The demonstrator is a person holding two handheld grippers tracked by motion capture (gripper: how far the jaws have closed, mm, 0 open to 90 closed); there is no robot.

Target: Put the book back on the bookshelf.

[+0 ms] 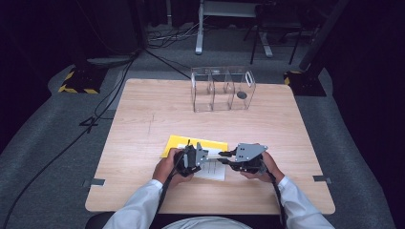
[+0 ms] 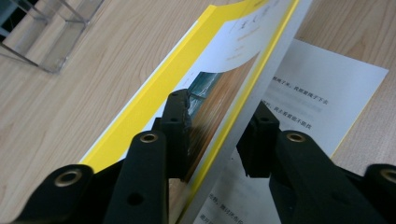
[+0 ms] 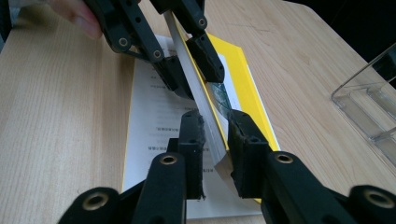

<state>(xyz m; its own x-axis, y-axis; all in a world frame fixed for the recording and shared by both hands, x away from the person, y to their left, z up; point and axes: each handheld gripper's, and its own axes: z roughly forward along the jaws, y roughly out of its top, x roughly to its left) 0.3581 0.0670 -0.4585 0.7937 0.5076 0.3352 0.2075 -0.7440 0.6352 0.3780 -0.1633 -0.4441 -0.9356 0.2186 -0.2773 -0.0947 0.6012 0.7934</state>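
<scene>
- While it is being opened, the booklet lies at the near middle of the table, yellow-edged, its front cover lifted on edge above the printed page.
- Left gripper: jaws set either side of the raised cover; the inner pad seems to touch its face, but the far pad looks slightly off it, so I judge this not yet a firm hold.
- Right gripper: jaws narrow, pinching the same cover near its free corner, which bends between the pads.
- Step in hand, as judged: turning the cover over, with the hold passing from one gripper to the other.
- Next move calls for: a sure pinch by the left before the right lets go, then a swing of the cover past upright without creasing it or dragging the booklet.
- Farther off: clear divided box at the table's far edge, well apart.
</scene>
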